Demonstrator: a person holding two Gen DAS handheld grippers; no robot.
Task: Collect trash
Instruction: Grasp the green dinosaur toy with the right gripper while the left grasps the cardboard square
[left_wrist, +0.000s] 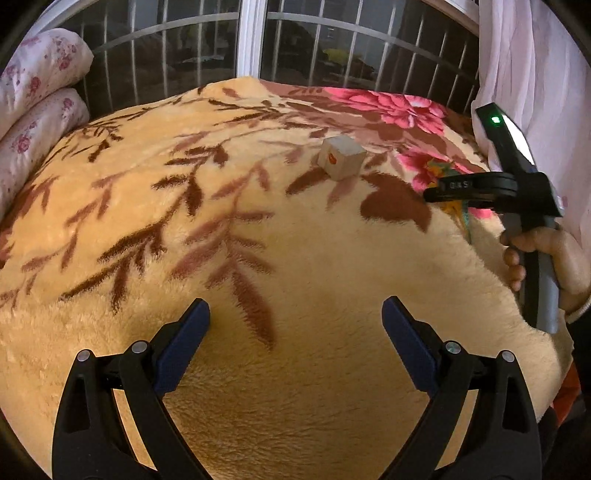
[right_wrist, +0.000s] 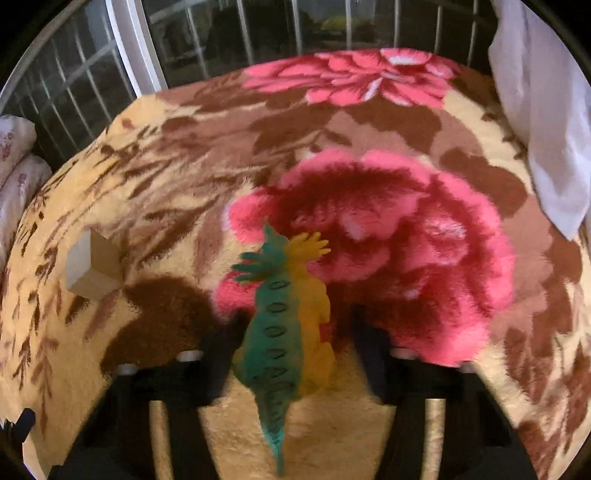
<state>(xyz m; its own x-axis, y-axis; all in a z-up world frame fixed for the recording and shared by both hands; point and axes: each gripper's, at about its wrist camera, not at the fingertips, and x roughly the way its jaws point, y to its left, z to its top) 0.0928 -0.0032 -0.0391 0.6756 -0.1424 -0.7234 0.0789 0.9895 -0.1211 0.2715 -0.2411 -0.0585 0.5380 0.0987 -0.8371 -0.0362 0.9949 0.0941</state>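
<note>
The right gripper (right_wrist: 291, 354) straddles a green-and-yellow toy lizard (right_wrist: 286, 328) lying on the blanket (right_wrist: 369, 424) near its right edge, jaws either side and apparently not yet pressing it, though blur hides the pads. Only the left wrist view shows the left gripper (left_wrist: 295, 314) wide open and empty over bare plush. Farther in, toward the blanket's middle, a small wooden cube (left_wrist: 341, 162) sits, with an orange mark on one face.

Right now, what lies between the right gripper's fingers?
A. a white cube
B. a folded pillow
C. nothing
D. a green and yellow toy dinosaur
D: in the right wrist view the green and yellow toy dinosaur lies lengthwise between the right gripper fingers on the blanket.
</note>
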